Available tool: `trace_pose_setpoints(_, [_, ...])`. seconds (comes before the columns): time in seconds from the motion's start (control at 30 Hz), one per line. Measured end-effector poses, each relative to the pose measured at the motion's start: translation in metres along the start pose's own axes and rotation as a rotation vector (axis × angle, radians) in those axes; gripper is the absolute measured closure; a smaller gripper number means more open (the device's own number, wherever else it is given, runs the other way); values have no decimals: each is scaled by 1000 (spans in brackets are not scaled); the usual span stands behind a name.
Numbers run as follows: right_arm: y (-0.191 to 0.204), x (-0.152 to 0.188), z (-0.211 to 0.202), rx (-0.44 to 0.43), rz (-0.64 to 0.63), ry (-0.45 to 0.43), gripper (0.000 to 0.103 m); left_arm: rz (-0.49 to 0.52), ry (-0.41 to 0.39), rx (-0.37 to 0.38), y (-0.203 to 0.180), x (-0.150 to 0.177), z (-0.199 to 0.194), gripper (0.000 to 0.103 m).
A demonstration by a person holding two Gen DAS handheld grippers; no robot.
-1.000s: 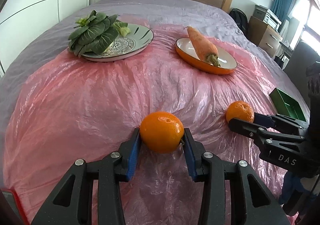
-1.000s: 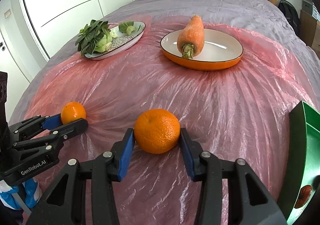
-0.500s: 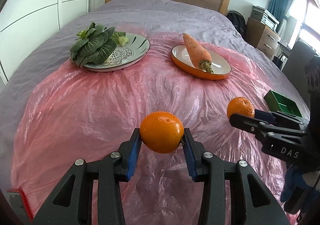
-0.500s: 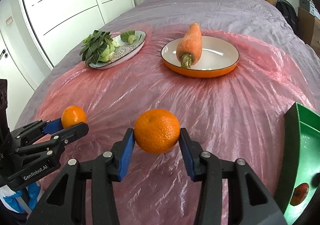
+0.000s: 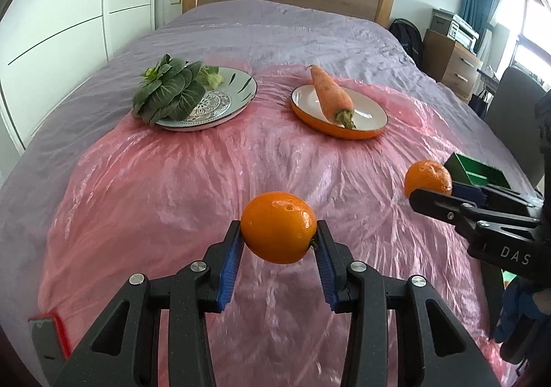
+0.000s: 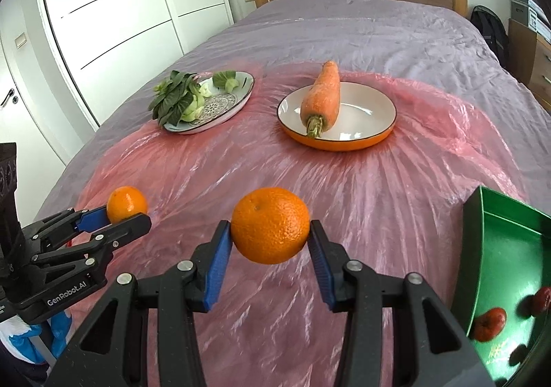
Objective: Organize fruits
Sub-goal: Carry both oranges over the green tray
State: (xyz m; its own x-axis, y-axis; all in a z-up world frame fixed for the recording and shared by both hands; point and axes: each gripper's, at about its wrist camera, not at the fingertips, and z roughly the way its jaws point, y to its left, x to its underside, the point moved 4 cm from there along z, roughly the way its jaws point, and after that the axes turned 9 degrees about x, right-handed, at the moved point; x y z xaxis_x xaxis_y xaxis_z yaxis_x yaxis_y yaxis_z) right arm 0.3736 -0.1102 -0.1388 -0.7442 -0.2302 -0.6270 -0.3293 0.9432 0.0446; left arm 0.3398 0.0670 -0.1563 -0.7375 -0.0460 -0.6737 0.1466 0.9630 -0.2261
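Black tools (image 5: 278, 242) (image 6: 270, 240) tilt downward — each clamps an orange (image 5: 278, 228) (image 6: 269, 225).

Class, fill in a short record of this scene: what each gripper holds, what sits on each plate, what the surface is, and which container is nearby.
left gripper: shut on smooth orange
right gripper: shut on dimpled orange
patterned plate: leafy greens
orange-rimmed plate: carrot
surface: pink plastic sheet over a bed
container: green tray, right side, small reddish fruits inside
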Motion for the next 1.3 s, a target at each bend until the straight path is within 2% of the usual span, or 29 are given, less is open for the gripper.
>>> trace_pose_setpoints(0.5, [1,49,-44,7,3,45,42,24,20,-13,-26,26,-37,67])
trace_pose_setpoints(1.1, [9,106,-105,16,31,78,42,48,-1,-14,-54,57,-91,67])
trace_pose_setpoints(1.3, [14,123,-127,28,28,81,42,90,18,-20,-69,74,-106,67])
